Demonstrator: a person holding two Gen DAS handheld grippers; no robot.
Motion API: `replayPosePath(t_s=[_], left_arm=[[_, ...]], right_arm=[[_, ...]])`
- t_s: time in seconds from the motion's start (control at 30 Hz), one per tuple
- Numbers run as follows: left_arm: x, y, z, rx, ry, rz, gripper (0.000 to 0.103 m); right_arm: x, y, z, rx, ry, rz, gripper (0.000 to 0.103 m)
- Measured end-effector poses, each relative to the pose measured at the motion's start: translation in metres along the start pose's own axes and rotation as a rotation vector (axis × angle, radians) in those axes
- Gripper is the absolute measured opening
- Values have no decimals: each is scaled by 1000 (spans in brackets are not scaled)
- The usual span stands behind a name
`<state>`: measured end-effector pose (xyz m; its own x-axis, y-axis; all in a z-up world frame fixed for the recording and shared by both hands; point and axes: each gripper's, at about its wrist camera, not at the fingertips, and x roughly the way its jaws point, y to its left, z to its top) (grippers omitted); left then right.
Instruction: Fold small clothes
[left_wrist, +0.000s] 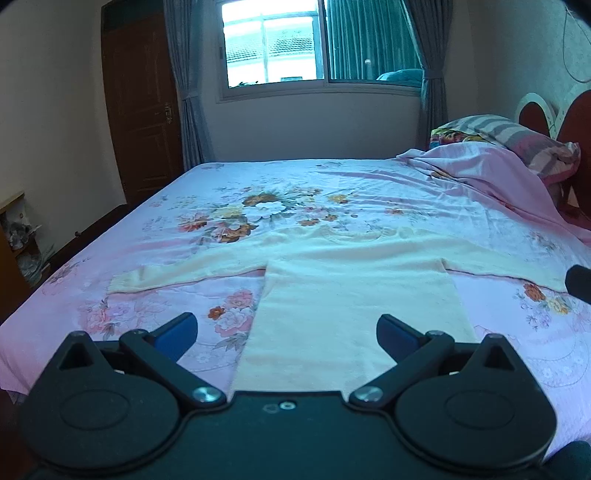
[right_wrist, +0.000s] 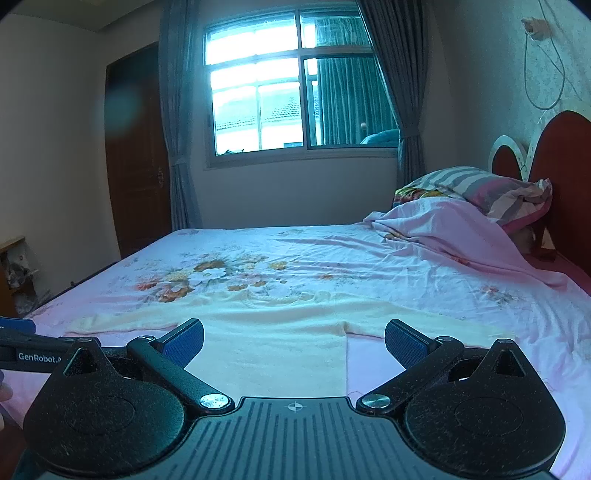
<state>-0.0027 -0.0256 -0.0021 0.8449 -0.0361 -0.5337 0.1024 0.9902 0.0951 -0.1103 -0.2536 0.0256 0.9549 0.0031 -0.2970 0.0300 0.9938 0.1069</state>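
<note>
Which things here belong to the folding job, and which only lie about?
For the job:
- cream sweater, spread flat, sleeves out
- left claw, open
- right claw, open

Only lying about:
- striped pillow
- bunched pink sheet
- floral bedspread under the sweater

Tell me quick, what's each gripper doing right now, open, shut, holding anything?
Left gripper: open, holding nothing, above the cream knitted long-sleeved sweater.
Right gripper: open, holding nothing, above the same sweater.
</note>
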Motion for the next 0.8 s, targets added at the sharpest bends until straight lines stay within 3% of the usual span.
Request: replayPosePath(t_s=[0.17, 0.23, 0.4, 0.8], left_arm=[[1, 1, 2, 15, 9, 1, 102], [3, -1, 0, -5, -41, -3, 102], [7, 2, -1, -25, -61, -3, 102], [17, 2, -3, -34, -11, -2, 102]], right_arm=[[4, 3, -5, 5, 7, -3, 103], [7, 12, -9, 4, 7, -10, 103], [11, 13, -12, 6, 17, -8, 103], [22, 12, -24, 9, 43, -12, 103]])
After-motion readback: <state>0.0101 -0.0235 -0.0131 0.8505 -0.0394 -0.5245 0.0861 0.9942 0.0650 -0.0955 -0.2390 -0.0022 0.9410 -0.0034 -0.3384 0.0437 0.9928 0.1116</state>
